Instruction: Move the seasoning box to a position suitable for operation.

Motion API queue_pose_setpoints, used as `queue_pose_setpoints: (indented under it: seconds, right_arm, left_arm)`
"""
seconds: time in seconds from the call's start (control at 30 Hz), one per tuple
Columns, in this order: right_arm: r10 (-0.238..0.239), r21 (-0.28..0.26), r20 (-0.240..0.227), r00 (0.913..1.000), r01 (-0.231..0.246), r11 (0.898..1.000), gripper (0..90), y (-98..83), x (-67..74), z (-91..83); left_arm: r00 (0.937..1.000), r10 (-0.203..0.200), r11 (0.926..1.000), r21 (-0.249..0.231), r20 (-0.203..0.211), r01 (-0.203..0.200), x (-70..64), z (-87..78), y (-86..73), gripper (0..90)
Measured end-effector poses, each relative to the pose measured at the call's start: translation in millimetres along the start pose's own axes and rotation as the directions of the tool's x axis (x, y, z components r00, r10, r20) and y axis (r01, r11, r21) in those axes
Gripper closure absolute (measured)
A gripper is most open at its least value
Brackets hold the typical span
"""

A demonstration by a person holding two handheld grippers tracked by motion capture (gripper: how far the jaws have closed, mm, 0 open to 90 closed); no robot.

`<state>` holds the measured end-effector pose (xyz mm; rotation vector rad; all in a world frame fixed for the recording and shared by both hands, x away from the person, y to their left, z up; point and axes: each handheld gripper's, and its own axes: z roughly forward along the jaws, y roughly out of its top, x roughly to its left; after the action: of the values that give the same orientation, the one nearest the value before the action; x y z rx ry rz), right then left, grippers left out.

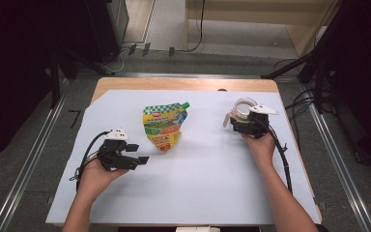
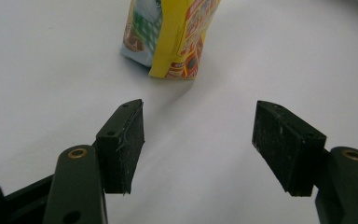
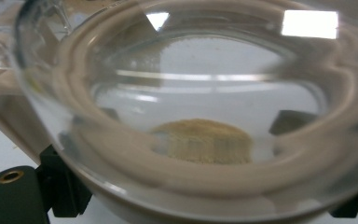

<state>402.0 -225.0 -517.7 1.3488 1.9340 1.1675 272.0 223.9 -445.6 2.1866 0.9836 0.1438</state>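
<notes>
A yellow and green spouted pouch [image 1: 165, 126] lies flat on the white sheet in the middle of the table, its green cap toward the far right. My left gripper [image 1: 139, 153] rests near the front left, open, with its jaws pointing at the pouch [image 2: 172, 37] from a short way off. Nothing lies between the pads of the left gripper [image 2: 198, 140]. At the far right my right gripper [image 1: 234, 121] is shut on a clear round cup [image 1: 244, 108] with a beige rim. The cup [image 3: 200, 93] holds a small heap of tan powder [image 3: 200, 140], and the right gripper [image 3: 200, 205] has a jaw on either side.
The white sheet [image 1: 198, 183] covers most of a wooden table [image 1: 183, 83]. Black stands and cables [image 1: 314, 67] crowd the floor beyond the far edge and to the right. A metal rail [image 1: 34, 154] runs along the left side.
</notes>
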Motion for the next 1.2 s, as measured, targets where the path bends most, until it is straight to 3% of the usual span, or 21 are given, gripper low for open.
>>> queue_pose_setpoints:
  seconds: [0.47,0.7,1.2]
  right_arm:
    - [-0.013,-0.004,-0.016,0.9998,0.012,1.0,11.9,5.2,6.0,-7.3]
    - [-0.028,-0.011,-0.069,0.9972,0.027,1.0,11.9,11.4,18.1,-25.1]
    - [-0.119,0.008,-0.186,0.9754,0.123,0.992,11.9,0.1,53.2,-49.8]
  left_arm:
    - [0.9997,0.017,0.9998,-0.012,0.015,-0.017,-5.3,-2.2,3.6,35.1]
    - [0.9991,0.032,0.9994,-0.014,0.028,-0.031,-10.1,-4.3,5.9,35.7]
    - [0.9938,0.068,0.9976,0.0,0.087,-0.069,-24.2,1.0,13.4,41.1]
